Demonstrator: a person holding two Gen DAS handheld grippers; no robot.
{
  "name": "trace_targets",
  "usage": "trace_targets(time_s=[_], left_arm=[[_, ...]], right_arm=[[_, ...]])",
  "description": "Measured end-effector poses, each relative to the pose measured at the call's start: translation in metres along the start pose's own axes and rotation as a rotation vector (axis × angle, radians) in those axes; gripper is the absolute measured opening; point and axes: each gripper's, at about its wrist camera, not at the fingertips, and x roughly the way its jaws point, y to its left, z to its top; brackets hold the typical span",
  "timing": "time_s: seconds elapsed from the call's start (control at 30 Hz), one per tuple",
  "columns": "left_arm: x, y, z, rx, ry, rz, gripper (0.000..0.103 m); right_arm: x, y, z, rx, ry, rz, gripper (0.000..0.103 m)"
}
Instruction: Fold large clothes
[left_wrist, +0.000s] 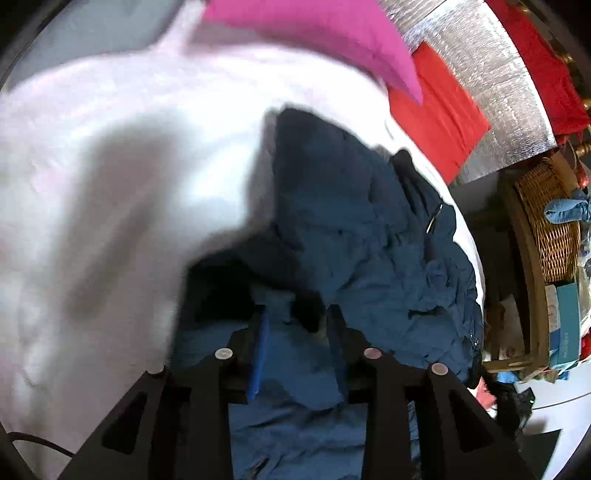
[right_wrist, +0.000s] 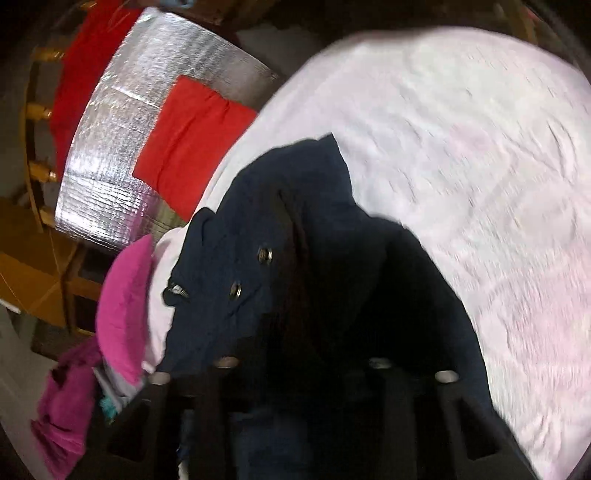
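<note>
A crumpled navy jacket (left_wrist: 369, 229) lies on a white bedcover (left_wrist: 110, 147). In the left wrist view my left gripper (left_wrist: 297, 325) points down into it. Navy cloth fills the gap between the fingers, and the blue inner pad (left_wrist: 258, 350) of one finger shows bare, so the jaws read as open. The right wrist view shows the same jacket (right_wrist: 258, 221) with two metal snaps (right_wrist: 264, 254) near its edge. My right gripper (right_wrist: 306, 369) hovers over the jacket's dark shadowed part. Its fingers stand wide apart, and their tips are lost in the dark.
A pink garment (left_wrist: 314, 26) (right_wrist: 125, 306) lies at the bed's edge. Beyond it, a red cloth (left_wrist: 439, 118) (right_wrist: 192, 136) rests on a silver foil mat (left_wrist: 487, 74). A wicker basket (left_wrist: 550, 221) and boxes stand beside the bed. White cover (right_wrist: 461, 166) spreads to the right.
</note>
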Motion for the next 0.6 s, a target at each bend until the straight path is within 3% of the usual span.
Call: trace_targets(time_s=[0.13,0.23,0.43,0.6], left_arm=[[-0.041,0.006,0.006,0.053,-0.114,0.041,0.049],[-0.056,0.014,0.013,0.024,-0.206,0.044,0.067],[-0.026,0.008,0.017,0.001,-0.19,-0.054,0.073],[0.004,-0.007,0.018,0.045,-0.172,-0.026,0.074]], right_arm=[[-0.027,0.008,-0.011,-0.084,0.04,0.049,0.066],[-0.054,0.017,-0.008,-0.168,-0.007,0.074,0.066],[-0.039,0.021,0.024,-0.251,-0.09,-0.093,0.068],[0.008,0.006,0.039,-0.271,0.009,-0.153,0.073]])
